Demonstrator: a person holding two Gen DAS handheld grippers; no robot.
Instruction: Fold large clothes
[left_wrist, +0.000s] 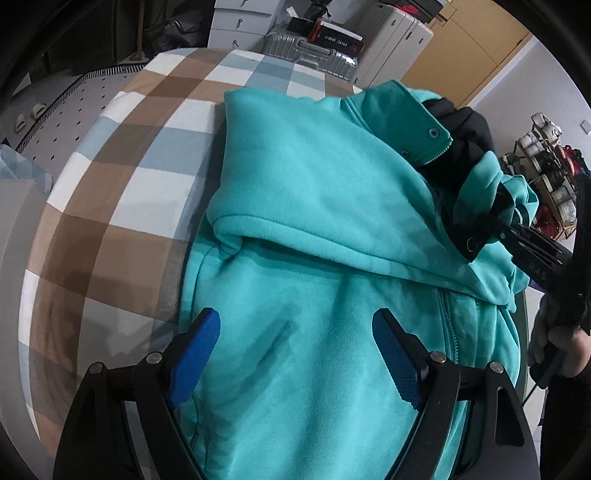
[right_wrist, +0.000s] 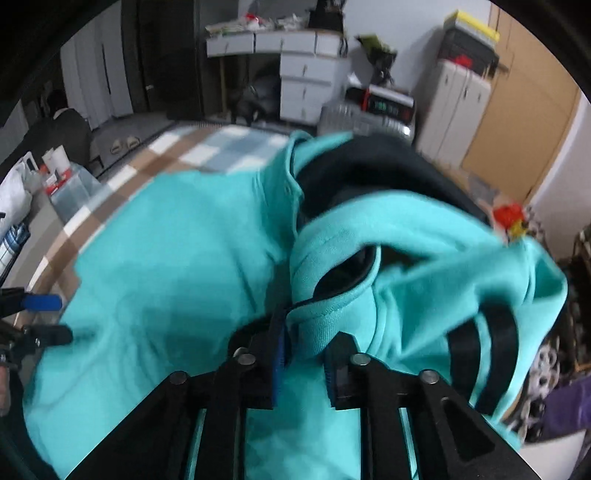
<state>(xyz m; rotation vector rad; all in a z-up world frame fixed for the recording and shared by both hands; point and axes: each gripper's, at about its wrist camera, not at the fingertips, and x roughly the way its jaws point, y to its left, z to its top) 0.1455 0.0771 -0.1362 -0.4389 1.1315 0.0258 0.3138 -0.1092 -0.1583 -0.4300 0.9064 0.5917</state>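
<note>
One teal jacket, sleeve folded over

Both wrist views look steeply down, close over the same teal jacket

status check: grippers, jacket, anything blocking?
Left gripper open over teal jacket. Right gripper shut on jacket's sleeve. Jacket on checked bedsheet; nothing blocking.

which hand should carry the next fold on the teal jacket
Right, probably. The right gripper already pinches a fold of the teal jacket, while the left gripper hangs open over it.
</note>
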